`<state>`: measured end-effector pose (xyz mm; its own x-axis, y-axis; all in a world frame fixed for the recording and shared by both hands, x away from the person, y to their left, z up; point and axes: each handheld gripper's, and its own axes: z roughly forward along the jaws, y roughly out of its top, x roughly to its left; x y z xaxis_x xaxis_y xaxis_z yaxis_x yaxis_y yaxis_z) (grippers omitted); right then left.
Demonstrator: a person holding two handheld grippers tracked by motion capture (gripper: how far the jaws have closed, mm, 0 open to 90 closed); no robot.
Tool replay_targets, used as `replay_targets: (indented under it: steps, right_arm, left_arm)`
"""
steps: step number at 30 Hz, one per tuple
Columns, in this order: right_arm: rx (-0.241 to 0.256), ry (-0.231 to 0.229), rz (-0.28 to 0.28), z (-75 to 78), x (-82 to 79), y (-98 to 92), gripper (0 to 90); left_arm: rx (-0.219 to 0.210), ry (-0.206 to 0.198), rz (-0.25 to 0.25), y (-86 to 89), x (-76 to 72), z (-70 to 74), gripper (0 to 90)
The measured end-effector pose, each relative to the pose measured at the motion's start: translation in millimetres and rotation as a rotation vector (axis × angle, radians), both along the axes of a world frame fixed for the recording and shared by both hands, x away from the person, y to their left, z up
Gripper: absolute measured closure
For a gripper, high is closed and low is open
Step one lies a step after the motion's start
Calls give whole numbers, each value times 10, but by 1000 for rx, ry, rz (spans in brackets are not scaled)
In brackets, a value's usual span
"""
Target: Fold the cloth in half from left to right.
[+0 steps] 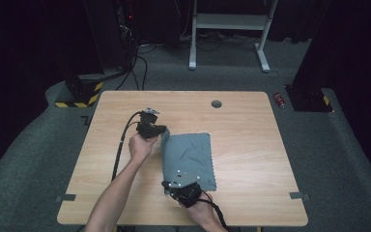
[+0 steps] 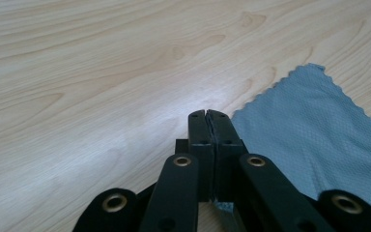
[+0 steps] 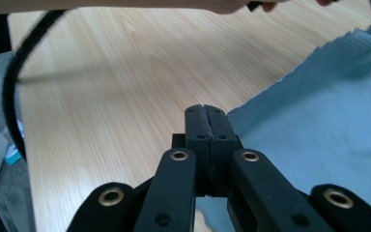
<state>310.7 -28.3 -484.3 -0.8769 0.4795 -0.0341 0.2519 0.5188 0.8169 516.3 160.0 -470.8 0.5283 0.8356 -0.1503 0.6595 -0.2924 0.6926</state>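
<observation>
Both jaws pinched shut on grey cloth [image 1: 191,157] corners, left gripper [image 1: 162,131] mid-frame, right gripper [image 1: 170,186] lower; thin grip, corner may slip if pulled unevenly.

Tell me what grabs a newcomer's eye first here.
The grey cloth at the middle of the wooden table, its left edge lifted off the wood. The left tool is shut on the far left corner and the right tool on the near left corner. Beyond the table's right far corner, a red can lies on the floor.
</observation>
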Motion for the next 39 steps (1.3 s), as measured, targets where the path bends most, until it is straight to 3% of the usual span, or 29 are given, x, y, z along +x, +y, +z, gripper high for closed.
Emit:
replay_targets:
  steps: [10, 22, 31, 39]
  right_arm:
    - [25, 36, -118, -131, -12, -467, 900]
    - [60, 41, -204, -195, -68, -875, 900]
    - [51, 43, -241, -236, -114, -1034, 900]
    - [51, 45, -274, -259, -137, -1147, 900]
  left_arm:
    - [-2, 17, -36, -366, 102, -57, 893]
    - [12, 11, -83, -715, 144, -14, 892]
    - [19, 21, -116, -986, 180, -60, 892]
    - [33, 26, -133, -1117, 206, -90, 892]
